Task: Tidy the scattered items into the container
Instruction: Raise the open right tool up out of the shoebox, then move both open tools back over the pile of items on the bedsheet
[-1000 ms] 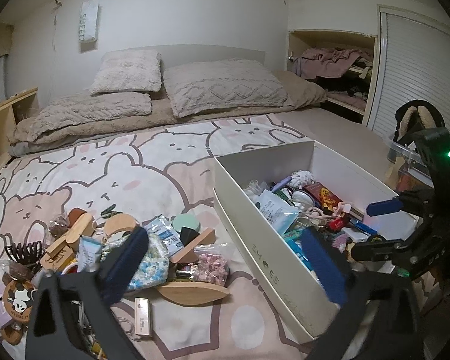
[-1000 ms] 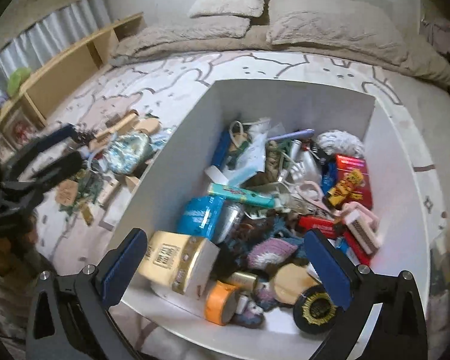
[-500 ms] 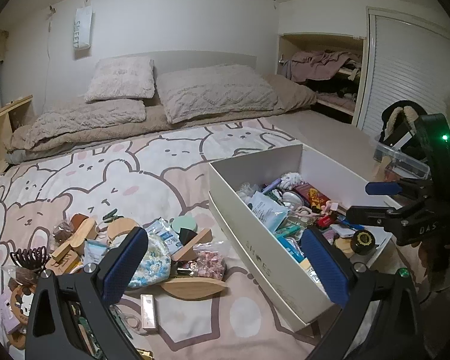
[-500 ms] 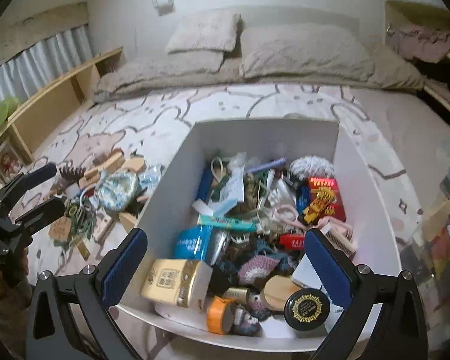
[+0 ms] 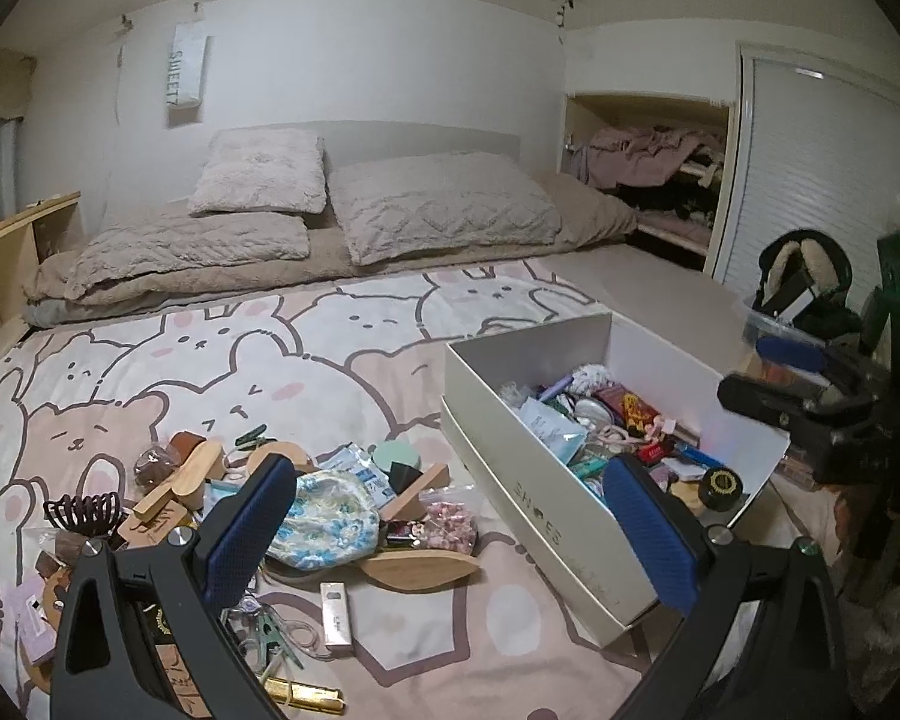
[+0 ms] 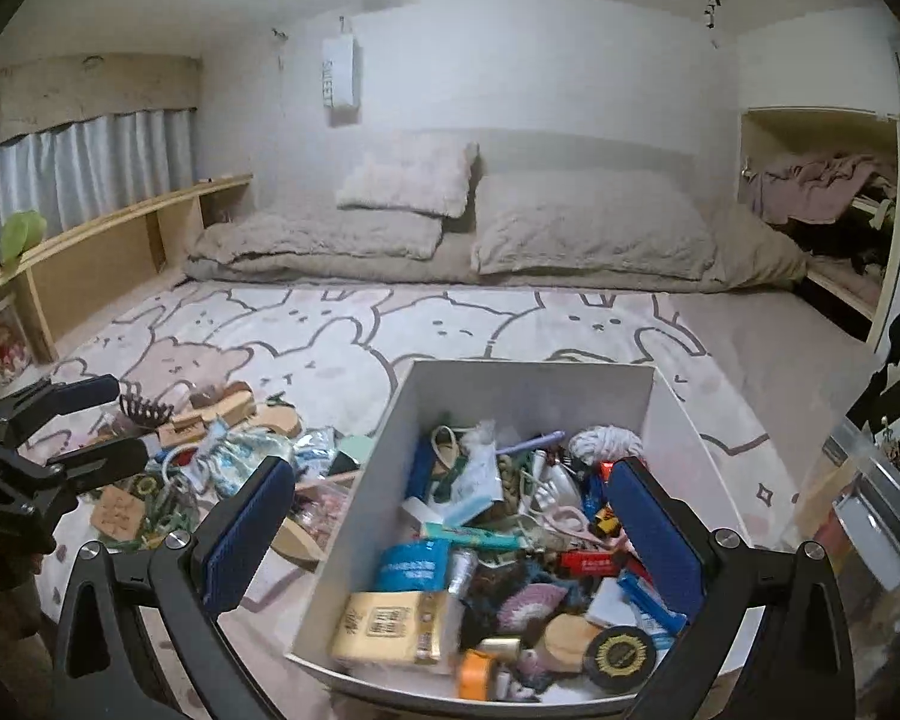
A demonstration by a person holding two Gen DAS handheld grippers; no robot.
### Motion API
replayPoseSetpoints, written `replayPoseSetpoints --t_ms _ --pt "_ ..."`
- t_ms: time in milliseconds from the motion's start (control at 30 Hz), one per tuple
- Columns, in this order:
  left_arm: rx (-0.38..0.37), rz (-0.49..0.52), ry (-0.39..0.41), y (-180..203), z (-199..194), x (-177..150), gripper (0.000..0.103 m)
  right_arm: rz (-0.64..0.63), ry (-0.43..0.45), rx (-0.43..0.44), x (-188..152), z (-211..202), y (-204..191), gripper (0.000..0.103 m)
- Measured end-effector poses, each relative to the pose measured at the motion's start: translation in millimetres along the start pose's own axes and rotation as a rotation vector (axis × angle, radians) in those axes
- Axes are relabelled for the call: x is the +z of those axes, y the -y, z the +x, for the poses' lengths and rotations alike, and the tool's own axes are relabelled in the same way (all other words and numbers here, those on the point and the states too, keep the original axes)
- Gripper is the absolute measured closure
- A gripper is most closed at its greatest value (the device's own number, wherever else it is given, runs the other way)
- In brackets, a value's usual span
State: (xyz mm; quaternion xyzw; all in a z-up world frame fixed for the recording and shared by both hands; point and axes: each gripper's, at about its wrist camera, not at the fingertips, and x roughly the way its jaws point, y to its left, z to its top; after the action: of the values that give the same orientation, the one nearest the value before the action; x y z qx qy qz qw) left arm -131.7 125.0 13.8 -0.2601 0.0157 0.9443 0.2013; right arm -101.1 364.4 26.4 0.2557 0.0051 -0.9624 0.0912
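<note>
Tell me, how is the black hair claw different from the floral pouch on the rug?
The black hair claw is dark, stiff and spiky with teeth pointing up; the floral pouch is pale blue and yellow, soft and rounded. The claw looks smaller and sits at the left edge of the pile; the pouch sits in its middle. Both lie on the rug, outside the white box, and neither is held.

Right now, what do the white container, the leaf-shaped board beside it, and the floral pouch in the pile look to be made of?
The container: probably matte white cardboard, with thin flat walls, folded edges and faint printed lettering. The leaf-shaped board: likely wood, pale tan and smooth with a slight sheen; no grain is clear. The floral pouch: soft printed fabric, crumpled and puffy, possibly quilted.
</note>
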Motion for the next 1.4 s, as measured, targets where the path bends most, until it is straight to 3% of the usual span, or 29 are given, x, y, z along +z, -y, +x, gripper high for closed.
replayPoseSetpoints --t_ms 200,367,733,1400 --pt "0.023 -0.015 0.039 -16 -16 3 0.000 -0.027 0.041 -0.077 -3 -4 -21 0.000" --pt "0.049 -0.009 0.063 -26 -28 4 0.000 0.006 0.067 -0.071 -6 -7 -32 0.000" --pt "0.128 0.011 0.083 -45 -43 3 0.000 0.034 0.118 0.026 4 -4 -73 0.000" --pt "0.317 -0.101 0.112 -110 -74 -11 0.000 -0.063 0.160 0.141 -6 45 -142 0.000"
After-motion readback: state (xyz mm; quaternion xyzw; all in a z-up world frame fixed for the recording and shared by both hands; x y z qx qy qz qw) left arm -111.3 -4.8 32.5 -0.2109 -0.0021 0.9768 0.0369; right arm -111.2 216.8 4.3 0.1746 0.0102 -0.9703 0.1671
